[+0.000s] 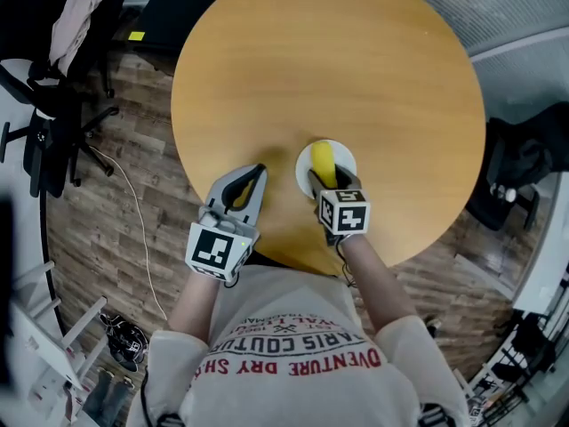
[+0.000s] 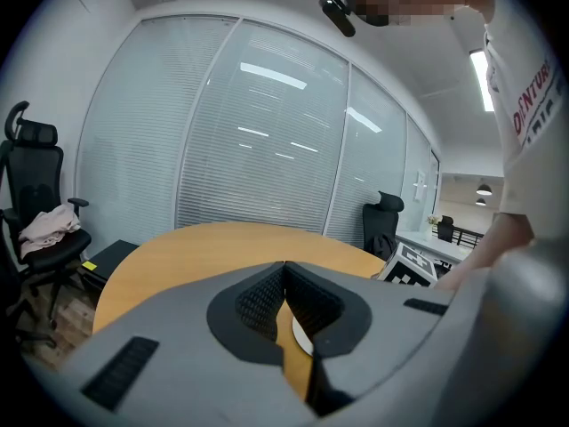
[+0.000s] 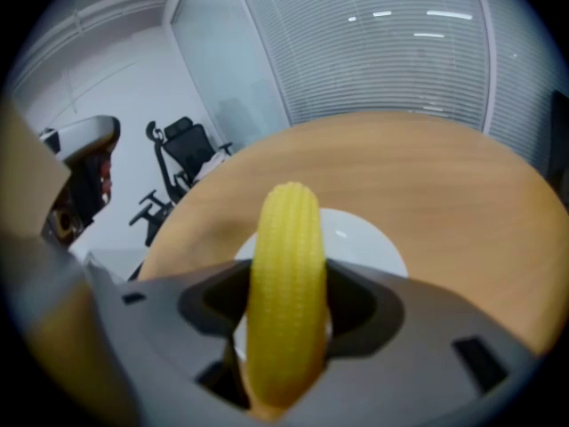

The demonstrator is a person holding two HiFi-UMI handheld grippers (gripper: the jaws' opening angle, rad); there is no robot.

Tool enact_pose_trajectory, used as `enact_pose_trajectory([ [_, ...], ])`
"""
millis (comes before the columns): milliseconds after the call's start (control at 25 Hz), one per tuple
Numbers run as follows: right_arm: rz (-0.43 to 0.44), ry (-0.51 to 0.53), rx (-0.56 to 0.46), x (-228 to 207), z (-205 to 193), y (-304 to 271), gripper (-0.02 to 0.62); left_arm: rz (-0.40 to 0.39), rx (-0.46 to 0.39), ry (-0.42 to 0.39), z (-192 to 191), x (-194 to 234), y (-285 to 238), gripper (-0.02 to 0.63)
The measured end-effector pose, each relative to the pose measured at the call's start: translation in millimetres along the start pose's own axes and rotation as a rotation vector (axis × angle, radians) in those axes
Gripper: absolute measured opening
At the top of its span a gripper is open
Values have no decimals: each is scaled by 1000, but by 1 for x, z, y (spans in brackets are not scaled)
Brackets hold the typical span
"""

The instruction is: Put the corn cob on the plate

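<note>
A yellow corn cob [image 1: 323, 164] [image 3: 286, 283] is clamped between the jaws of my right gripper [image 1: 325, 178] [image 3: 284, 305], lengthwise along them. It hangs over the small white plate [image 1: 344, 157] [image 3: 373, 247] near the table's front edge; whether it touches the plate I cannot tell. My left gripper [image 1: 252, 178] [image 2: 284, 278] is shut with nothing in it, to the left of the plate, over the round wooden table [image 1: 356, 69]. A sliver of the plate [image 2: 300, 334] shows below the left jaws.
Office chairs [image 1: 53, 87] stand on the wood floor to the left, one with clothes on it. A black chair [image 1: 520, 163] and a white desk are at the right. Glass walls with blinds [image 2: 258, 140] lie beyond the table.
</note>
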State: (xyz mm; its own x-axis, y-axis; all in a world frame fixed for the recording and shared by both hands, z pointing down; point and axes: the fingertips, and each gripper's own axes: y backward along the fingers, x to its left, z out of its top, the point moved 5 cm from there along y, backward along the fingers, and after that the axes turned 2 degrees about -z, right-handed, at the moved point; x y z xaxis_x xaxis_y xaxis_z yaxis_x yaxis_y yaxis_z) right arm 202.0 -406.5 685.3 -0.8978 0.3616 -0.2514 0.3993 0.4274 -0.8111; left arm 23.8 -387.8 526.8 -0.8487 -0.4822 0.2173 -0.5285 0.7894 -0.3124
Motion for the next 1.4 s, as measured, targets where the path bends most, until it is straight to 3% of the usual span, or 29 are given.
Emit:
enact_pose_trajectory([
  [640, -76, -25, -14, 4, 6, 3, 264, -67, -9, -3, 5, 13, -1, 34],
  [960, -133, -12, -290, 21, 53, 70, 254, -118, -60, 2, 23, 6, 7, 34],
  [1080, -175, -44, -413, 20, 63, 103, 84, -137, -72, -18, 34, -3, 12, 34],
  [1400, -206, 3, -626, 22, 82, 174, 40, -176, -135, -115, 72, -25, 14, 34],
])
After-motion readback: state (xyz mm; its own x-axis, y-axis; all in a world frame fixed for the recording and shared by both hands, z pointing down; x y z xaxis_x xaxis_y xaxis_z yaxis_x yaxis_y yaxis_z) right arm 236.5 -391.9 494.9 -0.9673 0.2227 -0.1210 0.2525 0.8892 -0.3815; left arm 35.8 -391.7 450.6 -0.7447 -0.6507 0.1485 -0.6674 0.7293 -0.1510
